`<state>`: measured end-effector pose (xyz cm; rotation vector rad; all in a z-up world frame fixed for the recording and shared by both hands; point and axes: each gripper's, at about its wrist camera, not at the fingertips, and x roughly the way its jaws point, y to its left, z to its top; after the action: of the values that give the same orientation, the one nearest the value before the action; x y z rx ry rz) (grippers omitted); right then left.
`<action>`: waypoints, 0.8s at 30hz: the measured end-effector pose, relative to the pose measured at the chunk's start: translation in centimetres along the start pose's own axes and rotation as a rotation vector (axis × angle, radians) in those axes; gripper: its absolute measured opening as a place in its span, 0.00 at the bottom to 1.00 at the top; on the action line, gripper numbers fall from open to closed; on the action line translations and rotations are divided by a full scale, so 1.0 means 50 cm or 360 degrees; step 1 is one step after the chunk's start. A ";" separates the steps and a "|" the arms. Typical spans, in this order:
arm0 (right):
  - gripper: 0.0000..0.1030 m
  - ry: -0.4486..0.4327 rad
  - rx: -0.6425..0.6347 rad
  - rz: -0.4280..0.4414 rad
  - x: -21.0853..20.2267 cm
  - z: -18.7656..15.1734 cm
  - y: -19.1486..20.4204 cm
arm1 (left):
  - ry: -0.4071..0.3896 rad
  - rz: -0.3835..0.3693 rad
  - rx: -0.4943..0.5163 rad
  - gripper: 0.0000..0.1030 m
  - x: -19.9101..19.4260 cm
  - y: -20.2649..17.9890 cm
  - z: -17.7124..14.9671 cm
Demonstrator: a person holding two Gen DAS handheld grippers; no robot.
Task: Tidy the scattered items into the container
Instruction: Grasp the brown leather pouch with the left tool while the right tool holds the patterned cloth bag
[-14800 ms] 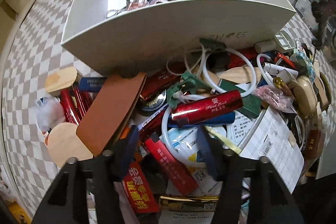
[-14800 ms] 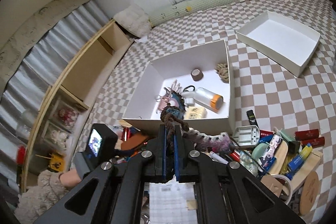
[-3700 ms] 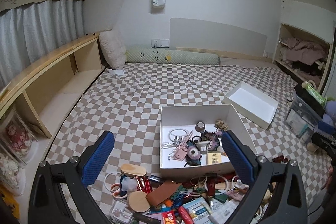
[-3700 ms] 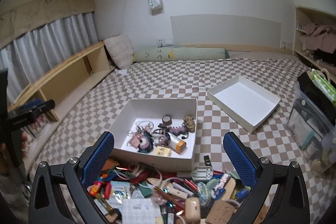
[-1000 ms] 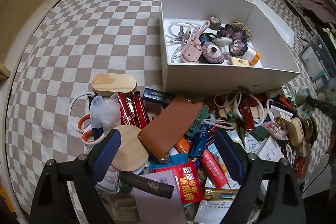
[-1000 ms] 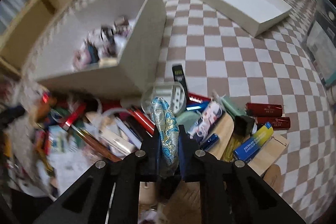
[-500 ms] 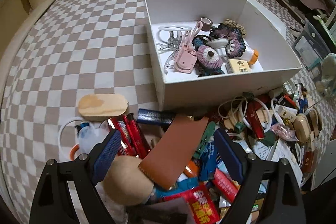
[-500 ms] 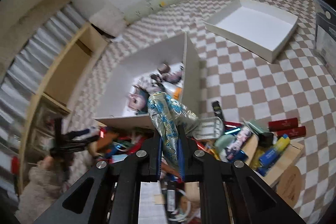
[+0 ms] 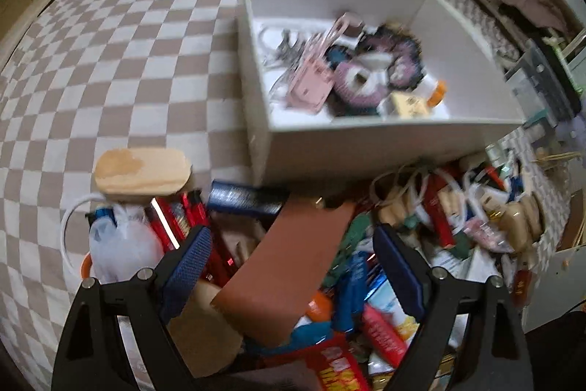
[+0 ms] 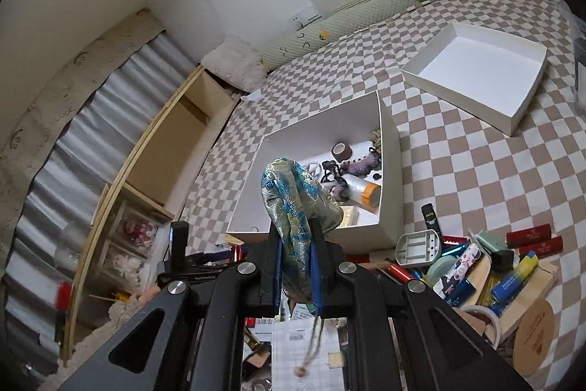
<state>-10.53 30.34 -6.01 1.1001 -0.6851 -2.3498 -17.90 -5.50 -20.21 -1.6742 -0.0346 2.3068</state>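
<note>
Between right fingers [image 10: 295, 266]: one brocade pouch [image 10: 295, 204]; left fingers [image 9: 199, 257] wide; two boxes.

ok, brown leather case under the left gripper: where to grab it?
Take the brown leather case across its narrow width near the raised lower end, from above. It is flat, lies tilted on the pile, and the open left gripper already straddles its long sides.

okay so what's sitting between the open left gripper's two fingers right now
In the left wrist view, the open left gripper straddles a tilted brown leather case lying on the clutter pile; neither pad touches it.
</note>
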 end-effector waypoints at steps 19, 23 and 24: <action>0.13 -0.0027 0.0035 -0.0008 -0.020 -0.011 -0.004 | 0.0191 -0.0152 0.0107 0.72 -0.007 -0.042 -0.078; 0.13 -0.0024 0.0025 -0.0012 -0.019 -0.014 0.001 | 0.0202 -0.0121 -0.0008 0.68 0.006 -0.023 -0.063; 0.13 -0.0020 0.0020 -0.0017 -0.017 -0.014 0.003 | 0.0204 -0.0115 -0.0033 0.68 0.007 -0.017 -0.060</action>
<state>-9.44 30.56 -5.85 1.0981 -0.7011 -2.3661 -15.01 -5.06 -21.34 -1.7976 -0.0909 2.1499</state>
